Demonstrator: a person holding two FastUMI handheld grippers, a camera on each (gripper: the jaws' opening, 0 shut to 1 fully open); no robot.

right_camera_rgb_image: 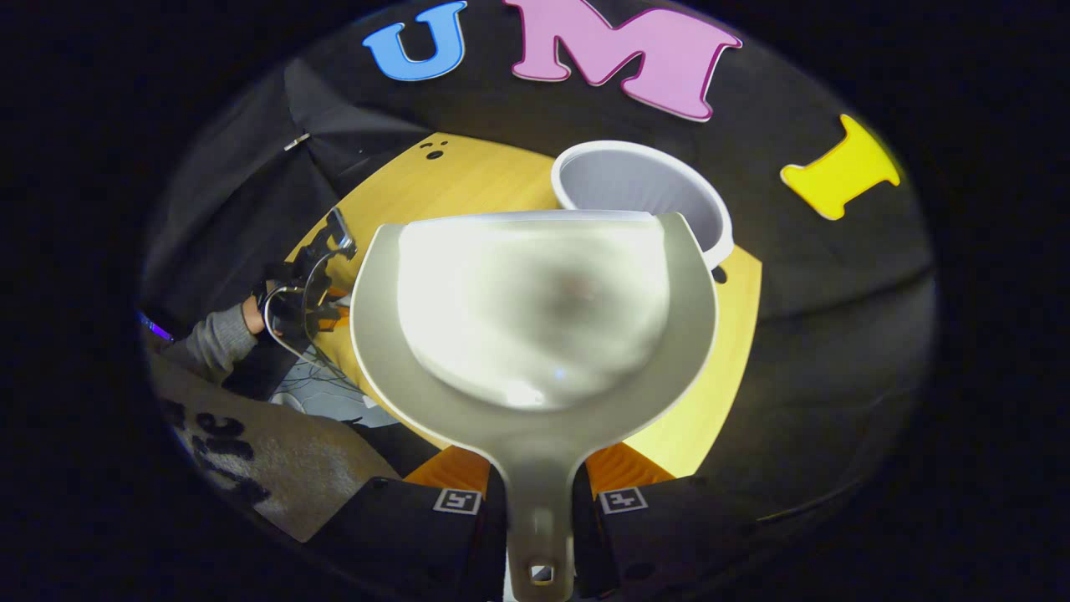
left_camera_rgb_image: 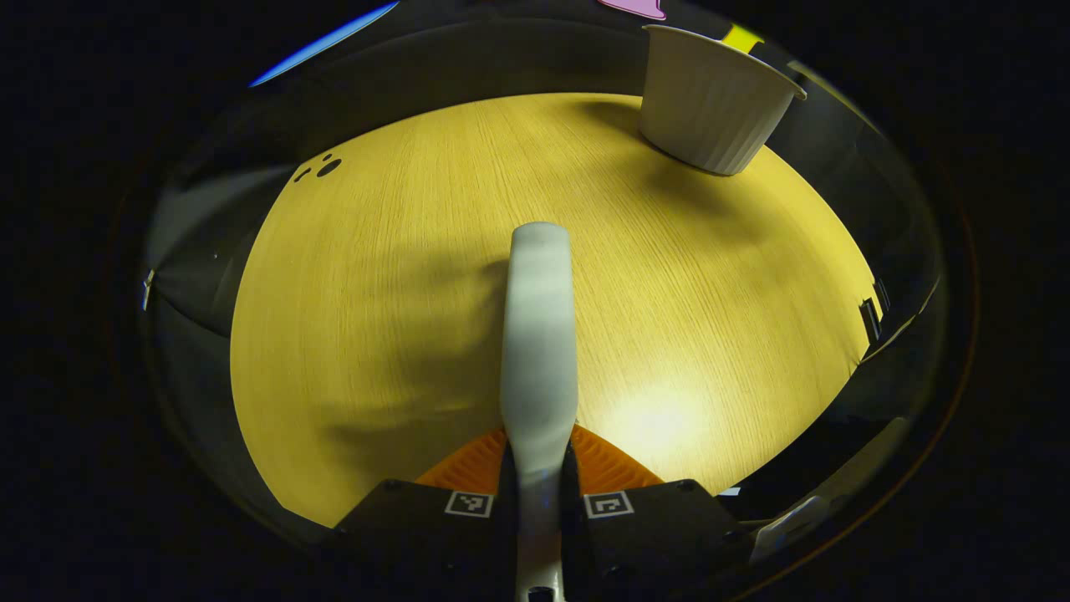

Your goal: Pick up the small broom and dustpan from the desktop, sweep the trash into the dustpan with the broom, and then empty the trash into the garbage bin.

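left gripper (left_camera_rgb_image: 539, 485) fingers clamped on the broom (left_camera_rgb_image: 539, 334) by its pale handle, which runs straight out from the camera above the tabletop (left_camera_rgb_image: 376, 293); bristle end out of frame. beyond it, garbage bin (left_camera_rgb_image: 710, 109) stands at the tabletop's far right edge. right gripper (right_camera_rgb_image: 539, 502) fingers clamped on the dustpan (right_camera_rgb_image: 535, 318) handle, pan held up in front of the camera, its front edge right at the near rim of the bin (right_camera_rgb_image: 644, 180); pan interior is blurred, can't tell if trash is inside. other gripper (right_camera_rgb_image: 309, 276) and a grey sleeve (right_camera_rgb_image: 213, 339) sit off to the left.
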